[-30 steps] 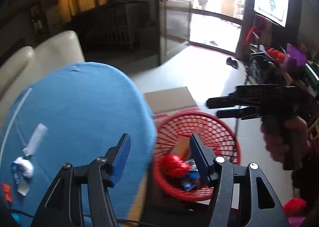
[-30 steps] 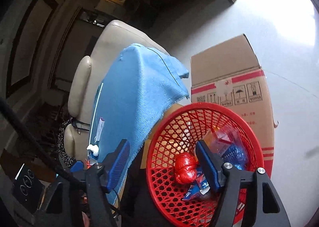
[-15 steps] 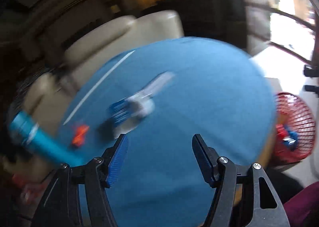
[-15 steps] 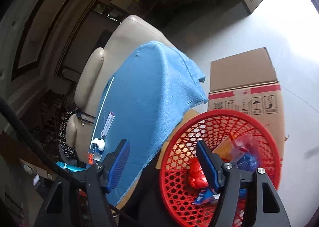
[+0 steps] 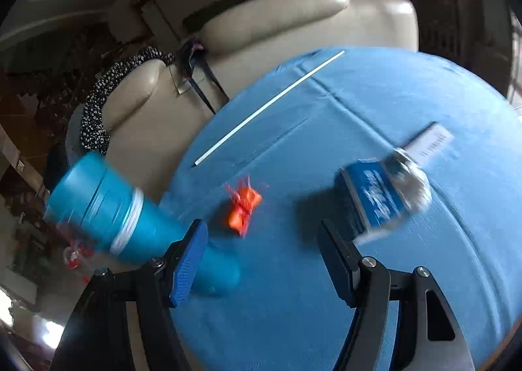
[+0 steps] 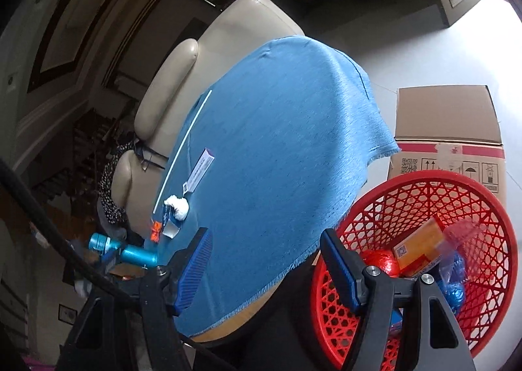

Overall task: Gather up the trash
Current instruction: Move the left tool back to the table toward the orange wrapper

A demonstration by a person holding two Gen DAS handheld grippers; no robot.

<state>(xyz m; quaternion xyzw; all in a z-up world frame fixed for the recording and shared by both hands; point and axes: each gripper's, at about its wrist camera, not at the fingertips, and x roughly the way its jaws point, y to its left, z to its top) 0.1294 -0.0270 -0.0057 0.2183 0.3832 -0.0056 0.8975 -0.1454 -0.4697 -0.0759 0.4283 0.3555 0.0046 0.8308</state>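
Orange wrapper (image 5: 243, 206) lies on the blue-covered desk (image 5: 359, 129) just ahead of the left gripper (image 5: 262, 255), whose empty jaws have just been opening wide, probably to take it; the right gripper (image 6: 264, 265), wide and empty, waits beside the red basket (image 6: 421, 188)

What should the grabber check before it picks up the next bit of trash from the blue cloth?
1. Left tongs have nothing between them: ok; they have just been opening.
2. Right tongs have nothing between them: ok.
3. Trash left on the blue cloth: ok, the orange wrapper and blue packet lie there.
4. Orange wrapper lined up between the left tongs: not ok, it lies ahead, towards the left pad.
5. Red basket has room: ok.
6. Teal bottle stays out of the way: cannot tell.
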